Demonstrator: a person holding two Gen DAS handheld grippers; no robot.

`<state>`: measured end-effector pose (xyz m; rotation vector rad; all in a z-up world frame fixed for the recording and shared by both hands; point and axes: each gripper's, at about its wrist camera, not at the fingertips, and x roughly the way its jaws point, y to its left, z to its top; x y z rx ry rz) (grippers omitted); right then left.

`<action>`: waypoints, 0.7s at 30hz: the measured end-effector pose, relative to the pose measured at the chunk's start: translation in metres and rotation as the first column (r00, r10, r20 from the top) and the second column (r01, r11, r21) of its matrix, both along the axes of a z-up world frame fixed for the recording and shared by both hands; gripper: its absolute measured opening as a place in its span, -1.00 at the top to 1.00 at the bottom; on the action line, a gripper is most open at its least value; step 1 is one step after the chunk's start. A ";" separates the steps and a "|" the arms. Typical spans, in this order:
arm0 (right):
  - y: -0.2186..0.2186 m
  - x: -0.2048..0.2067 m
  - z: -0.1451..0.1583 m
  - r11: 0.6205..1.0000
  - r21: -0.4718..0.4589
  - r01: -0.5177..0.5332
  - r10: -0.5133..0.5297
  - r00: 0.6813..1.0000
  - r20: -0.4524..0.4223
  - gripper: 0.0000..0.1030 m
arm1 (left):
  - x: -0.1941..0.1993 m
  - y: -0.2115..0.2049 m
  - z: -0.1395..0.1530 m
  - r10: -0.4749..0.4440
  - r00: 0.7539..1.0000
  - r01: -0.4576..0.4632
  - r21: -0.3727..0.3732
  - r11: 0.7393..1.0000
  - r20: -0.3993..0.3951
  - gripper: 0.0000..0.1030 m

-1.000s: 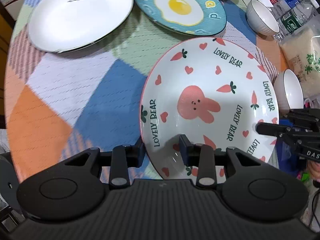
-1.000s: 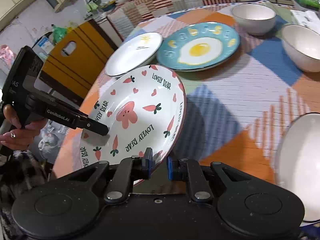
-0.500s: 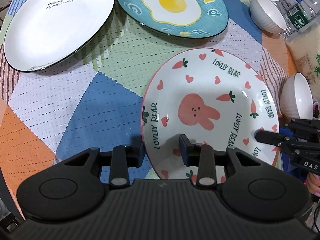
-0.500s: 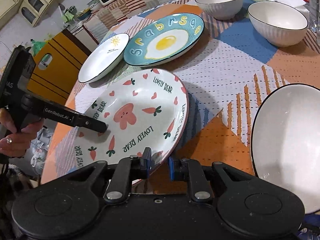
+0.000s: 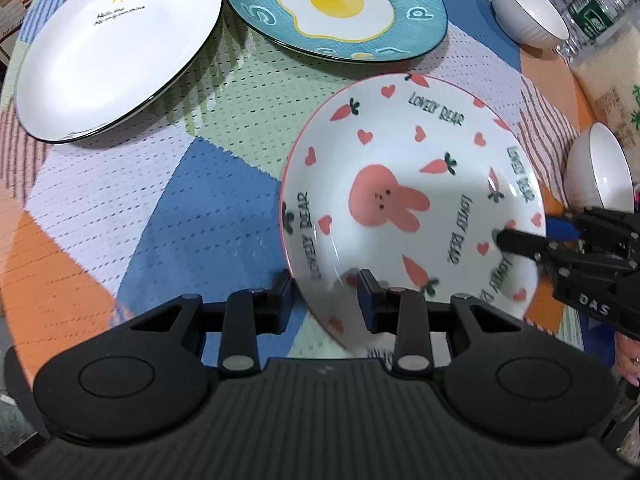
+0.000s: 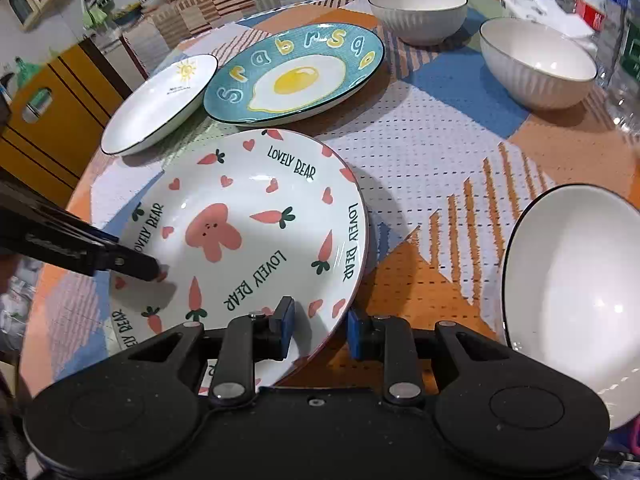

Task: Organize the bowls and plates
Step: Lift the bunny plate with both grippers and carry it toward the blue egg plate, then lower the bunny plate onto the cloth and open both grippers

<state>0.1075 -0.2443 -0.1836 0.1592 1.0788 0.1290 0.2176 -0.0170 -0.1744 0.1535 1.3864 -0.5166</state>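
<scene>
The white rabbit plate marked "Lovely Bear" is tilted over the patterned tablecloth; it also shows in the right wrist view. My left gripper straddles its near rim, one finger inside and one outside, jaws apart. My right gripper straddles the opposite rim the same way, jaws slightly apart. The right gripper appears in the left wrist view, the left gripper in the right wrist view. Beyond lie a blue fried-egg plate and a white sun plate.
White ribbed bowls stand at the far side, and one large white bowl is close on my right. Bottles and a rice bag crowd the right edge. A yellow cabinet stands beyond the table.
The rabbit plate has come down closer to the tablecloth and sits flatter. Both grippers' jaws have widened around its rim. Both cameras have moved forward over the table.
</scene>
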 end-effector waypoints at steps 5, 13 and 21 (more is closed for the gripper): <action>0.016 -0.007 0.018 0.990 -0.123 -0.064 0.065 0.998 0.001 0.19 | -0.022 -0.002 0.032 -0.050 0.995 0.044 0.065 0.997 0.091 0.36; 0.029 -0.015 0.074 0.987 -0.108 -0.122 0.131 0.988 0.083 -0.06 | -0.048 0.004 0.089 -0.084 0.949 0.045 0.135 0.990 0.303 0.20; 0.051 -0.014 0.133 0.970 -0.126 -0.209 0.226 0.965 0.137 -0.23 | -0.059 0.027 0.131 -0.072 0.932 0.038 0.100 0.994 0.356 -0.17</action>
